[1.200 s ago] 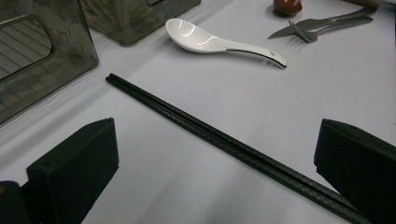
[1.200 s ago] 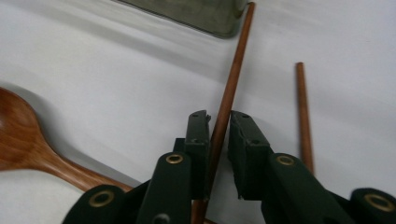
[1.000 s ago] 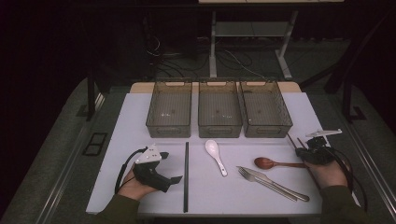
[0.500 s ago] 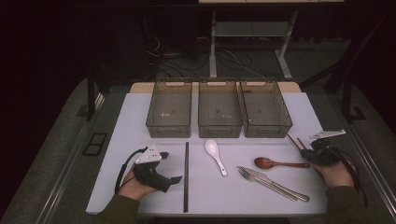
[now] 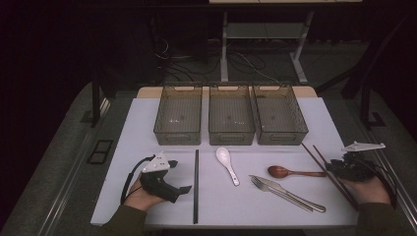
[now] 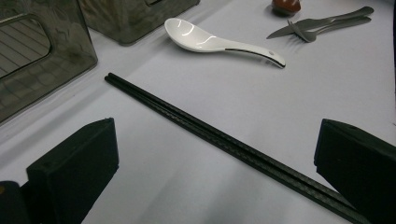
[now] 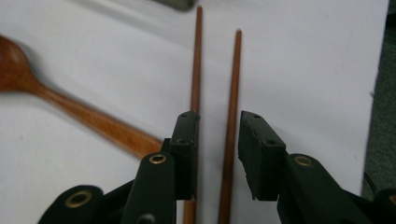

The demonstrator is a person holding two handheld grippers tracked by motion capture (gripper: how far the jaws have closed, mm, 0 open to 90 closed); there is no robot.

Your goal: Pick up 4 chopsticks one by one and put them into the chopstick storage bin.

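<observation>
Here, your left gripper (image 5: 164, 183) rests on the white mat (image 5: 147, 128), jaws spread wide, nothing between them; the black chopsticks (image 6: 224, 144) lie just ahead, running slantwise across its front, the white spoon (image 6: 210, 41) beyond. Your right gripper (image 7: 217, 144) has just been opening: jaws part-open, pads gripping nothing. One brown chopstick (image 7: 231, 116) lies in the gap, its mate (image 7: 196, 65) under the left jaw, the wooden spoon (image 7: 70, 105) off to the left.

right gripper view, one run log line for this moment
right tool: jaws just opening, over brown chopsticks, no grip | left tool: open over black chopsticks
</observation>
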